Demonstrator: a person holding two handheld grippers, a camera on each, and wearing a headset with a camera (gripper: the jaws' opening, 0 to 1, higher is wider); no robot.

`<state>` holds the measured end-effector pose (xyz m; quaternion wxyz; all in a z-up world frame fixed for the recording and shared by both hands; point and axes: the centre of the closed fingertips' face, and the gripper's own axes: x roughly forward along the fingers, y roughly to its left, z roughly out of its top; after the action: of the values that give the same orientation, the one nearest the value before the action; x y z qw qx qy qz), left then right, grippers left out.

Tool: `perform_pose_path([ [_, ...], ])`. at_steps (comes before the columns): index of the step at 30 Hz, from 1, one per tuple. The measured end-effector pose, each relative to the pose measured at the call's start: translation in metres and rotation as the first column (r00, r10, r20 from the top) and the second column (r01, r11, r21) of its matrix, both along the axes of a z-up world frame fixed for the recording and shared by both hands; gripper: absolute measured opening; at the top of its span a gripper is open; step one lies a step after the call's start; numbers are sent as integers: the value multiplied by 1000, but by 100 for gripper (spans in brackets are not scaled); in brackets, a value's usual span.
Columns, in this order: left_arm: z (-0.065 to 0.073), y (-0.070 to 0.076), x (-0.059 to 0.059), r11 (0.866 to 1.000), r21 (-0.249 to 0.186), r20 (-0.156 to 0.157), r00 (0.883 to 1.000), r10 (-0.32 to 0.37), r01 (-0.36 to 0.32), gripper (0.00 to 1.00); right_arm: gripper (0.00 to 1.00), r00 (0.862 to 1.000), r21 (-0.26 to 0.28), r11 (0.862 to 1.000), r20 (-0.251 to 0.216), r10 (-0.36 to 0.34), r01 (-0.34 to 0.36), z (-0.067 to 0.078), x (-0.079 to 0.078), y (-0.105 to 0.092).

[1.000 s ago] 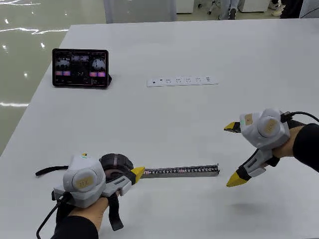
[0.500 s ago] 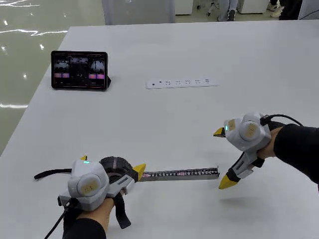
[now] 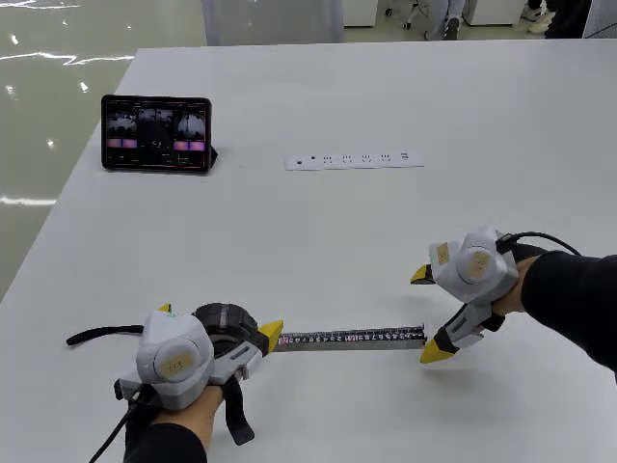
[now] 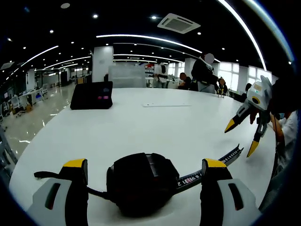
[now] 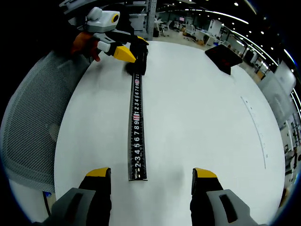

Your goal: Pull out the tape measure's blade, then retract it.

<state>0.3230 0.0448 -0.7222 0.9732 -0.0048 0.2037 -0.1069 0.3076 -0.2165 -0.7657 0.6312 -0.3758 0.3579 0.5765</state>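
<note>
The black tape measure body [image 3: 224, 321] lies on the white table [image 3: 318, 241] at the near left. Its blade [image 3: 352, 338] is pulled out flat toward the right. My left gripper [image 3: 216, 321] stands open with a jaw on each side of the body [image 4: 141, 181] and a small gap at both sides. My right gripper [image 3: 425, 313] is open at the blade's free end. In the right gripper view the blade's end [image 5: 138, 175] lies between the yellow fingertips [image 5: 99, 172], nearer the left one, and my right gripper [image 5: 151, 173] is not touching it.
A tablet [image 3: 156, 133] stands at the far left of the table, and a white power strip [image 3: 354, 160] lies beyond the middle. The tape's black strap [image 3: 96, 335] trails left near the table's left edge. People stand beyond the far edge [image 4: 202, 70].
My right gripper has come down and to the left, so the blade's free end now sits between its open jaws. The left gripper and tape body have stayed put.
</note>
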Motion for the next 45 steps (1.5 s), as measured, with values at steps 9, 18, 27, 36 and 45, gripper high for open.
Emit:
perform_pose_path([
  [9, 0, 1, 0, 1000, -4, -1, 1000, 6, -6, 99, 50, 1000, -15, 1000, -22, 7, -7, -7, -8, -4],
  [18, -2, 5, 1, 1000, -10, -8, 1000, 20, -20, 99, 32, 999, -28, 1000, -46, 12, -14, -13, -13, -6],
  [27, -2, 8, 0, 999, -12, -9, 999, 30, -31, 99, 24, 998, -27, 1000, -55, 10, -12, -14, -15, -4],
  [36, -3, 9, 0, 999, -10, -11, 999, 39, -39, 99, 16, 998, -28, 1000, -59, 5, -7, -13, -16, -4],
  [45, -4, 11, 0, 999, -7, -10, 999, 46, -47, 99, 12, 998, -29, 1000, -59, -9, 7, -13, -16, -5],
])
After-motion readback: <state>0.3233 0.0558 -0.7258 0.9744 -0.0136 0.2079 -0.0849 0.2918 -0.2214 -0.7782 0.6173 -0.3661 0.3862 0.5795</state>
